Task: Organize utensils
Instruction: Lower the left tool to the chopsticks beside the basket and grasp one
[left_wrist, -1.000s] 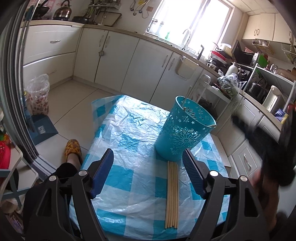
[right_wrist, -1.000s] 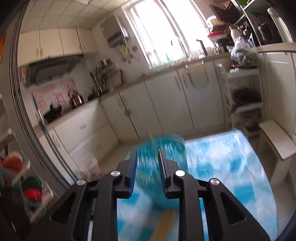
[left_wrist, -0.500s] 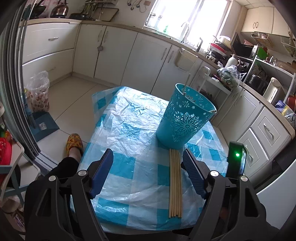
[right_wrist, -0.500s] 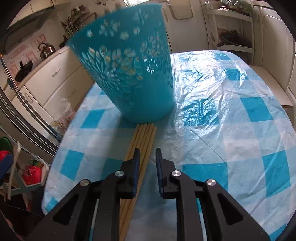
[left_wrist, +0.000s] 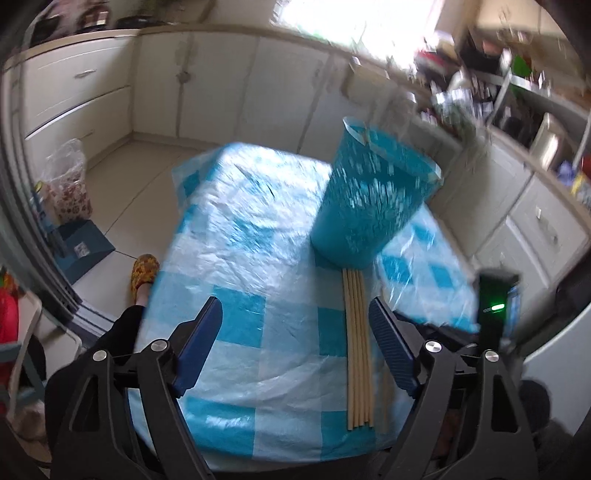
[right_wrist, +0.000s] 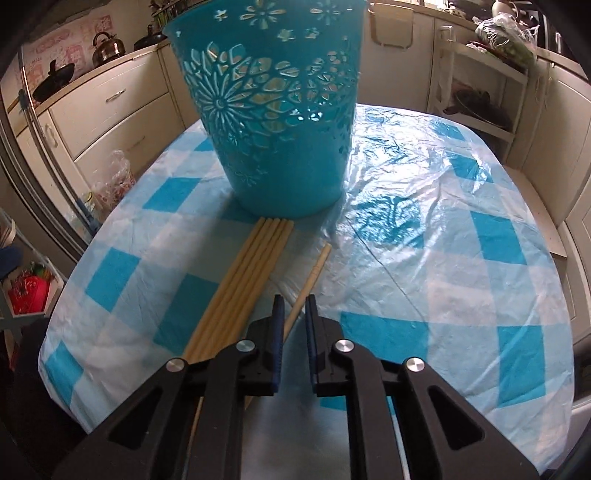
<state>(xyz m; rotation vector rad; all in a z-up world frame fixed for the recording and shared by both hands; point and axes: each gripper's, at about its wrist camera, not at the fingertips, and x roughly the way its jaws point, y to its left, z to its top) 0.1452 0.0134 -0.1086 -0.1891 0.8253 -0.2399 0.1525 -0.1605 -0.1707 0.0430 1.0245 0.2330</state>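
Observation:
A teal cut-out basket (right_wrist: 273, 110) stands on the blue-and-white checked tablecloth (right_wrist: 443, 266); it also shows in the left wrist view (left_wrist: 369, 206). Several wooden chopsticks (right_wrist: 243, 277) lie side by side in front of it, also seen in the left wrist view (left_wrist: 356, 339). One chopstick (right_wrist: 310, 277) lies apart to their right and runs between the jaws of my right gripper (right_wrist: 293, 306), which are nearly closed around it with small gaps. My left gripper (left_wrist: 295, 325) is wide open and empty above the table's near edge.
White kitchen cabinets (left_wrist: 221, 92) surround the table. A plastic bag (left_wrist: 68, 184) and a slippered foot (left_wrist: 144, 271) are on the floor at left. A shelf rack (right_wrist: 480, 85) stands behind the table. The right gripper's body with a green light (left_wrist: 495, 306) is at the table's right edge.
My right gripper has come down to the table, and one chopstick now lies apart from the bundle between its jaws. The left gripper's view is shifting and blurred.

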